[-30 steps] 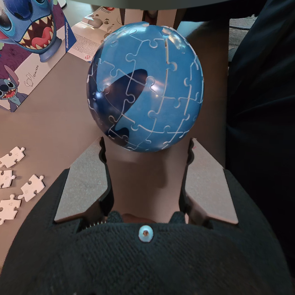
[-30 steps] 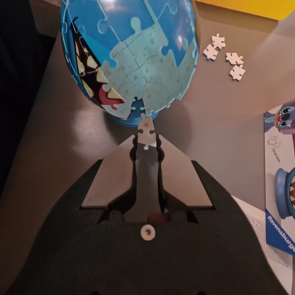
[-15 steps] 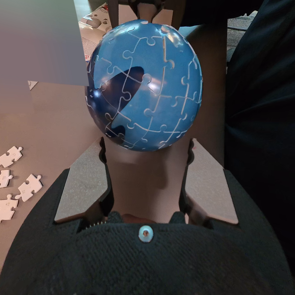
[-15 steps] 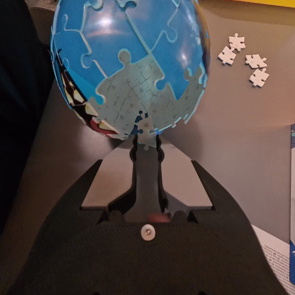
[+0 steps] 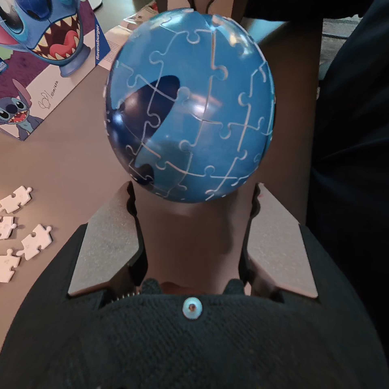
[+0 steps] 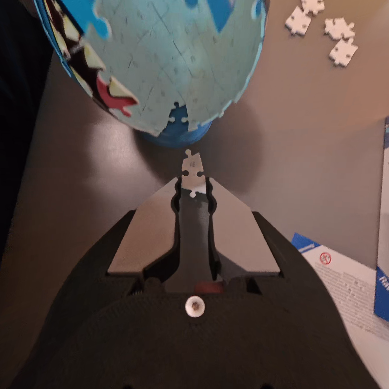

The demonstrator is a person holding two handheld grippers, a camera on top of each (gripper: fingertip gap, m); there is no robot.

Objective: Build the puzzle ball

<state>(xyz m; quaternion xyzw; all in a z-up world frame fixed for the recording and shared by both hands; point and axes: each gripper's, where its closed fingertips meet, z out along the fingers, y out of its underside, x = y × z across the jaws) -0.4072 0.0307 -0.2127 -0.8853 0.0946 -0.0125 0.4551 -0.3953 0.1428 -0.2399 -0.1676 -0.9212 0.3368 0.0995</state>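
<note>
The blue puzzle ball [image 5: 189, 109] stands on the brown table just ahead of my left gripper [image 5: 192, 189], which is open and empty, its fingers apart below the ball. In the right wrist view the ball [image 6: 168, 59] shows its pale inner side through a large open gap, with a toothed mouth picture at its left and a blue base below. My right gripper [image 6: 192, 181] is shut on a white puzzle piece [image 6: 192, 170], held blank side up just short of the ball's lower edge. The piece is not touching the ball.
Loose white pieces [image 5: 25, 229] lie left of my left gripper; they also show at the upper right of the right wrist view [image 6: 328, 31]. The puzzle box [image 5: 48, 63] lies at the far left. An instruction sheet [image 6: 345, 290] lies right of my right gripper. A person in dark clothing [image 5: 347, 126] is at the right. The left gripper's tips are roughly 12 cm from the right gripper's.
My right gripper pushed the piece up to the ball's lower rim, then drew back a little with the piece still in it. The ball's open side now fills more of the right wrist view.
</note>
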